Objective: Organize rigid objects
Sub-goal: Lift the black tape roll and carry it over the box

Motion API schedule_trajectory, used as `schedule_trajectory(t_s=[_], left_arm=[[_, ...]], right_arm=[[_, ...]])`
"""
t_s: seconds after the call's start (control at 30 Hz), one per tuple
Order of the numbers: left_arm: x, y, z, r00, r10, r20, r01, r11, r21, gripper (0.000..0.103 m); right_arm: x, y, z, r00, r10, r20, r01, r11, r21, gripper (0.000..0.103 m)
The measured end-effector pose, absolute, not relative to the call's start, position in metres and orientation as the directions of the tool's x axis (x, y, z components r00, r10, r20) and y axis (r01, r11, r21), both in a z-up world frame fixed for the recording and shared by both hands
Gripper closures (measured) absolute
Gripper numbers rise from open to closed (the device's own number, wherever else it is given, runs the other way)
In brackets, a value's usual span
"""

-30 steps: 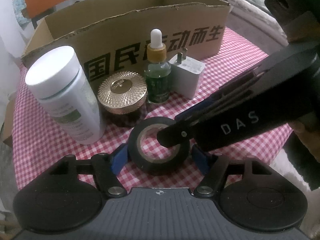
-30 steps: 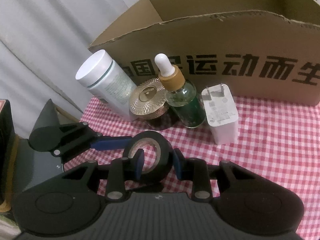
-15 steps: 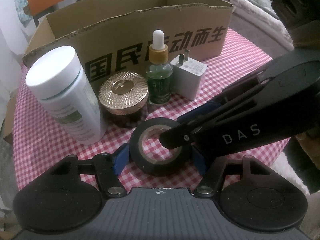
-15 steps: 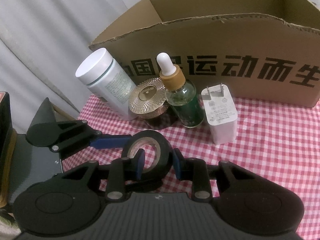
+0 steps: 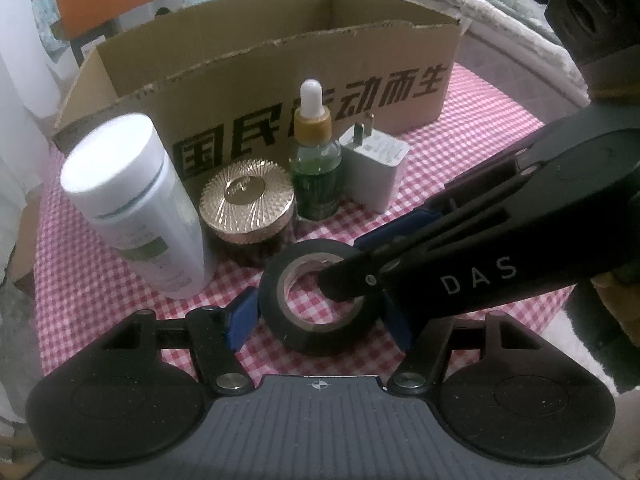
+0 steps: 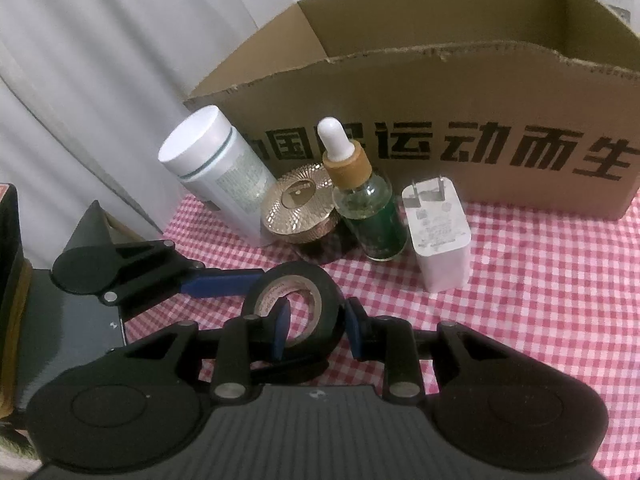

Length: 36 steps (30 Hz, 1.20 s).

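A black tape roll [image 5: 316, 300] lies on the red checked tablecloth [image 5: 92, 292]. My left gripper [image 5: 320, 316] is open with its blue fingers on either side of the roll. My right gripper [image 6: 314, 326] is shut on the tape roll [image 6: 296, 304], one finger inside the ring and one outside; it shows from the right in the left wrist view [image 5: 352, 276]. Behind stand a white bottle [image 5: 132, 208], a gold-lidded jar [image 5: 248, 204], a green dropper bottle [image 5: 316, 160] and a white charger [image 5: 376, 168].
An open cardboard box [image 5: 280, 64] with black printed characters stands behind the row of objects; it also shows in the right wrist view [image 6: 460, 92]. A white curtain [image 6: 100, 80] hangs at the left. The table edge drops away on the right [image 5: 560, 300].
The view has drawn back slightly from the objects. Both grippers stay at the tape roll, with the right one still gripping its wall.
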<state>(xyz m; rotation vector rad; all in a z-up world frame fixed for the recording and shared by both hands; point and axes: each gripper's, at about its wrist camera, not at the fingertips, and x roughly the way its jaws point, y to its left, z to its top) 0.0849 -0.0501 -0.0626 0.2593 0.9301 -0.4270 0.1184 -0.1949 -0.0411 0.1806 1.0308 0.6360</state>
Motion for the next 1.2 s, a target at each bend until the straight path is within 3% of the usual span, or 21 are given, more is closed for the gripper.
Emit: schedule_trajectory(t_s=[1.2], left_arm=[[0.051,-0.056,0.005,0.692,-0.272,-0.669,0.45,0.887,0.105,0.037]], right_arm=[[0.084,-0.214,0.032,0.518,0.583,-0.626,-0.474,0.805,0.357,0.071]])
